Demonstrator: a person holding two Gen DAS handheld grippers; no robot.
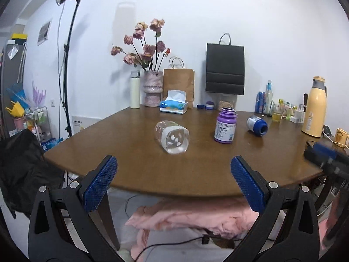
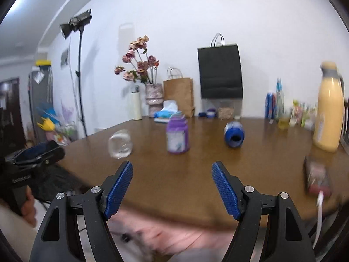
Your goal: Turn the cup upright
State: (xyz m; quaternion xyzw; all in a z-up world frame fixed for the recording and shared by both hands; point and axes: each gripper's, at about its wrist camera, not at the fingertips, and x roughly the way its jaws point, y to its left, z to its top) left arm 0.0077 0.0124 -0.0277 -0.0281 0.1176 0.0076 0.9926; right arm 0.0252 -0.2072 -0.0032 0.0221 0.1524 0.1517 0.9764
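Note:
A clear glass cup (image 1: 172,139) with a white patterned band lies on its side near the middle of the brown table (image 1: 135,161), its thick base turned toward me. In the blurred right wrist view the cup (image 2: 120,144) lies left of centre. My left gripper (image 1: 174,163) is open and empty, short of the table's near edge and well back from the cup. Also open and empty, my right gripper (image 2: 172,170) hangs over the table's near edge, to the right of the cup. The left gripper's body (image 2: 32,155) shows at the left edge, held by a hand.
A purple jar (image 1: 225,125) stands upright right of the cup, and a blue bottle (image 1: 257,124) lies on its side beyond it. Along the back are a vase of flowers (image 1: 153,87), a tissue box (image 1: 174,104), paper bags and a yellow thermos (image 1: 314,107). A phone (image 2: 317,176) lies at the right.

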